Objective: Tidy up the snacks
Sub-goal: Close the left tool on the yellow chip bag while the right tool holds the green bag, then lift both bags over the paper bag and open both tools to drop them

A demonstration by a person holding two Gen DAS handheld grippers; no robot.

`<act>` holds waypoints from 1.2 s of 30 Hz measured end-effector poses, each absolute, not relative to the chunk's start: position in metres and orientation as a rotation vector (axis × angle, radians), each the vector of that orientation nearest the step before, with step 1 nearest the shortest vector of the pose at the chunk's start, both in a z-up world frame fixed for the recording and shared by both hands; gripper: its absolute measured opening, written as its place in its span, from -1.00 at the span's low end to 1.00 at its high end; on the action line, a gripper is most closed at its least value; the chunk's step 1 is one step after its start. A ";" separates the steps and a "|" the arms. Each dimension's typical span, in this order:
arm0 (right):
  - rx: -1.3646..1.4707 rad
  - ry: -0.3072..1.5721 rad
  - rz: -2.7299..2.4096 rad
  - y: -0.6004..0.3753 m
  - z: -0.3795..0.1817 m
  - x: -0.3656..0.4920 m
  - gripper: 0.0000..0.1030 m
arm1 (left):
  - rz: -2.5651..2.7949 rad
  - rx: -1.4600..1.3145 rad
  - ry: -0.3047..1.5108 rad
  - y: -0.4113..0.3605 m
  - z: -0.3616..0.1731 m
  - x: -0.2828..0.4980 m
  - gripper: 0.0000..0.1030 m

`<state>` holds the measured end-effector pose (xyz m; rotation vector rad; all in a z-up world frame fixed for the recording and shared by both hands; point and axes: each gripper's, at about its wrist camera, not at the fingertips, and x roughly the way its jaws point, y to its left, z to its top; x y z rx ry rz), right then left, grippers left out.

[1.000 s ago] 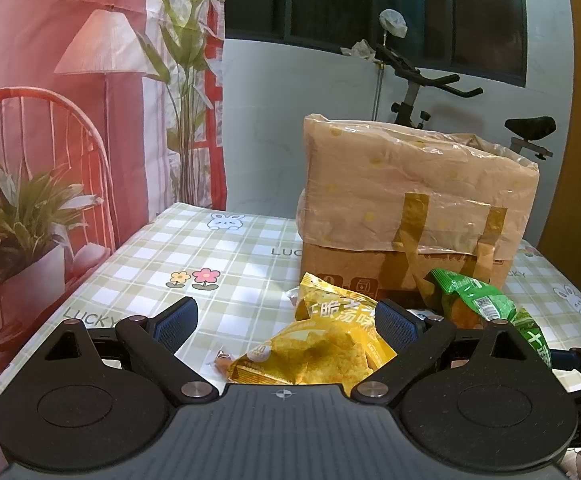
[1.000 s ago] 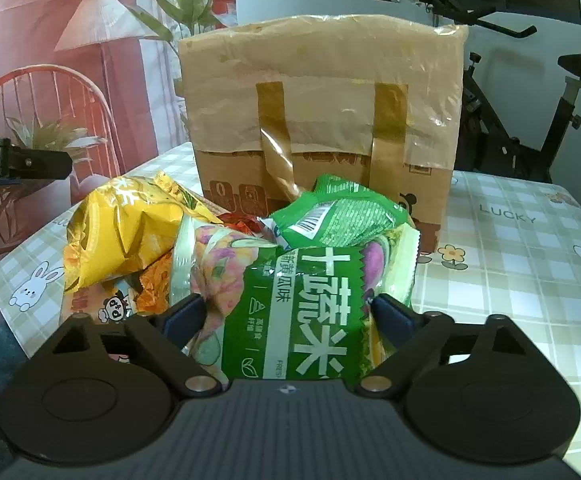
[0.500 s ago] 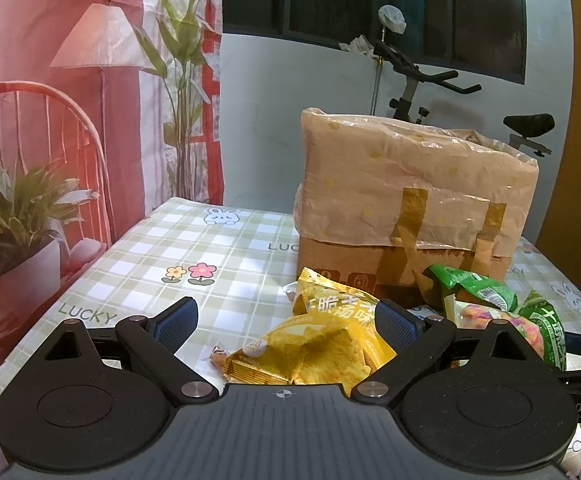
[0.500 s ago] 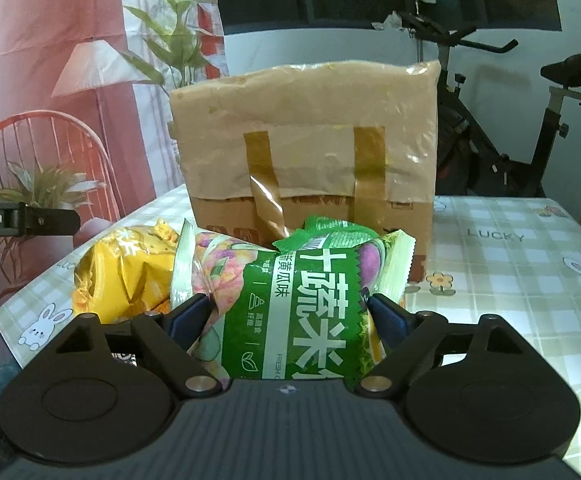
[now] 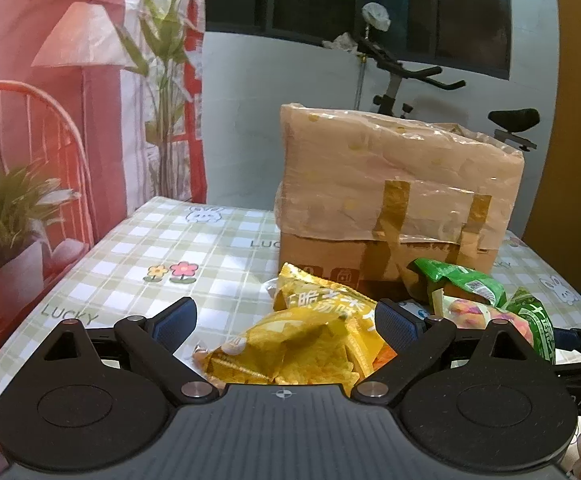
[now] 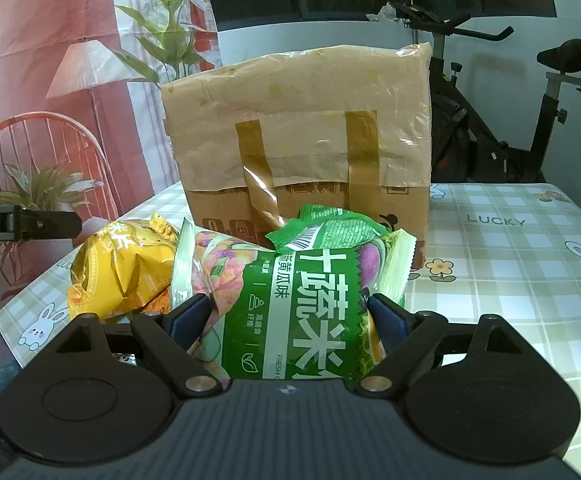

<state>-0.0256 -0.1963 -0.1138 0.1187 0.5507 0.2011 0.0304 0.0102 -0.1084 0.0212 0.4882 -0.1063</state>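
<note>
My right gripper (image 6: 290,312) is shut on a green snack bag (image 6: 290,308) and holds it up in front of the cardboard box (image 6: 302,128). A second green bag (image 6: 330,228) lies behind it. Yellow chip bags (image 6: 118,268) lie to its left. My left gripper (image 5: 286,320) is open above a yellow chip bag (image 5: 298,348); its fingers stand apart on either side of the bag without touching it. The held green bag (image 5: 530,324) shows at the right of the left wrist view, with the box (image 5: 394,196) behind.
The checked tablecloth (image 5: 170,248) covers the table. An exercise bike (image 6: 510,120) stands behind the box. A printed backdrop with chair, lamp and plants (image 5: 50,120) hangs at the left. The left gripper's body (image 6: 22,224) shows at the right view's left edge.
My right gripper has lifted the green bag up and back from the pile. My left gripper has risen slightly and stays open over the yellow bag.
</note>
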 end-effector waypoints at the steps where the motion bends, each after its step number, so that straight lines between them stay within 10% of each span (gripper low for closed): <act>1: 0.120 0.550 0.201 -0.197 -0.114 -0.025 0.70 | -0.120 0.030 0.479 0.010 -0.109 0.032 0.89; 36: 0.093 0.457 0.198 -0.193 -0.100 -0.039 0.70 | -0.152 0.043 0.434 0.009 -0.107 0.039 0.58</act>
